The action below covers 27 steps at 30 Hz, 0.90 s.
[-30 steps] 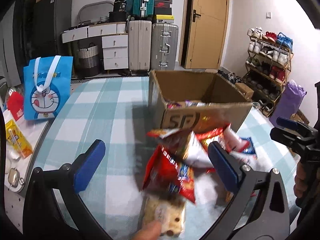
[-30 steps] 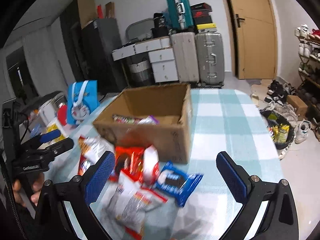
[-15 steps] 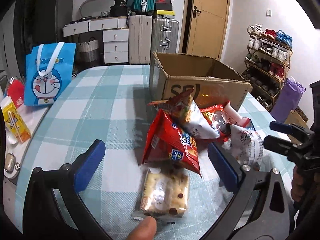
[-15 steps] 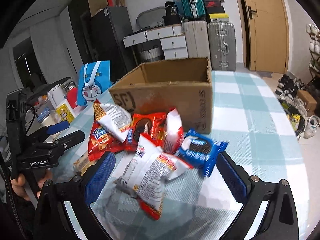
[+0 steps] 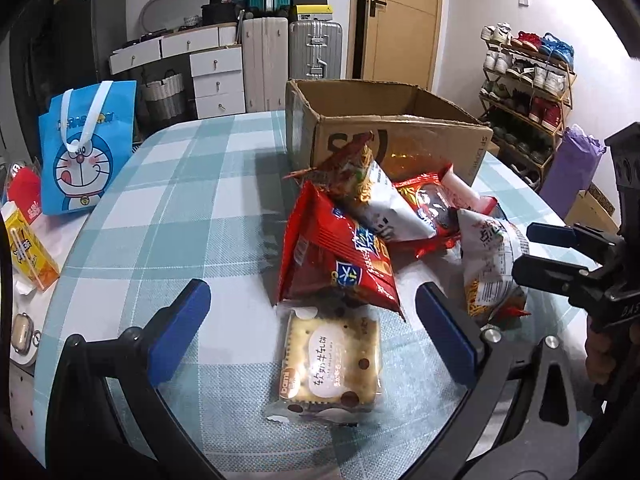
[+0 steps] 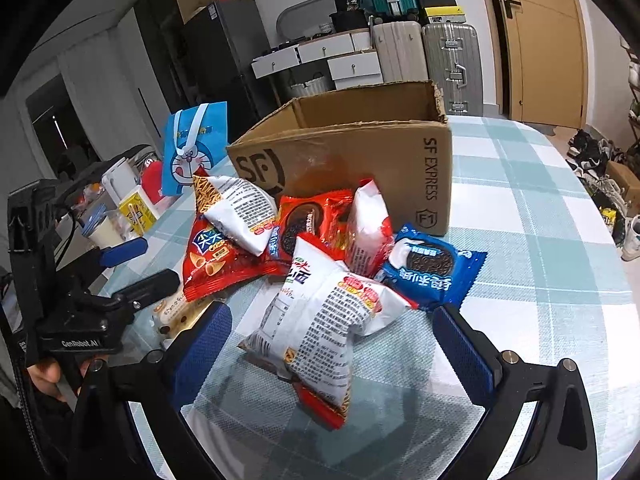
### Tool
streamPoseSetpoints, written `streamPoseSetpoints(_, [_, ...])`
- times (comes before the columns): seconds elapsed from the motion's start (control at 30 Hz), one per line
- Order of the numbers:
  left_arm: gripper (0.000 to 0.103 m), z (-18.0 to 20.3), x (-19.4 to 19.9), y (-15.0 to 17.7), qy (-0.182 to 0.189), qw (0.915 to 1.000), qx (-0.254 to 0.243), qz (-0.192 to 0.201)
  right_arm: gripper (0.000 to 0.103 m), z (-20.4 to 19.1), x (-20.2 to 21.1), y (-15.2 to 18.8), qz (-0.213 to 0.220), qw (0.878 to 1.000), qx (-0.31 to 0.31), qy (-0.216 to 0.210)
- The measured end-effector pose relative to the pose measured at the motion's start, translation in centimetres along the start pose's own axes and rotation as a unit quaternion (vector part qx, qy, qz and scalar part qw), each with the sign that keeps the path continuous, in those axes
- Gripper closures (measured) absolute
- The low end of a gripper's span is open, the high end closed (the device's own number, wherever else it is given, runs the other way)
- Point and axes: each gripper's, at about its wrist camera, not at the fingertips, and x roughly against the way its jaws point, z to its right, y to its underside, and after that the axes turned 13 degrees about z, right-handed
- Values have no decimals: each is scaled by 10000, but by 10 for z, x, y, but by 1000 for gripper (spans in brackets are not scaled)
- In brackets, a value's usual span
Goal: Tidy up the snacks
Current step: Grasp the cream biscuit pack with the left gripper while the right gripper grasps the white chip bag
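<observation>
Seven snack packets lie in a loose heap on the checked tabletop [image 6: 540, 200], just in front of one open cardboard box [image 6: 360, 152] marked SF Express. Counted from the right wrist view: one red crisp bag [image 6: 216, 264], one white bag with a patterned top [image 6: 236, 208] leaning over it, one red cookie pack [image 6: 308, 216], one red-and-white pouch [image 6: 368, 232], one blue cookie pack [image 6: 432, 268] off to the side, and one large white noodle-style bag [image 6: 320, 328] nearest the camera. The seventh, a clear-wrapped cracker pack [image 5: 330, 360], lies flat apart from the heap's front edge. The left tool [image 5: 312, 328] is spread wide with nothing between its blue pads, the cracker pack lying just ahead between them. The right tool [image 6: 332, 344] is likewise wide apart and empty, its pads flanking the large white bag. One blue cartoon-cat bag [image 5: 86, 148] stands at the tabletop's far left edge, beside a yellow carton [image 5: 28, 248]. Suitcases [image 5: 288, 44] and a shoe rack [image 5: 528, 76] fill the room behind.
</observation>
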Motion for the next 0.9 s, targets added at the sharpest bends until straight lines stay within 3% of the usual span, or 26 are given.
streamPoseSetpoints(0.8, [1,-7,-18,17,512,9971,-153,-541,6,-5,-20,10,-369,9989,-184,-233])
streamPoseSetpoints(0.9, [1,-6,-22,21,633,9952,-159,-726,14,-3,-20,9,-269,9991,-268,-161])
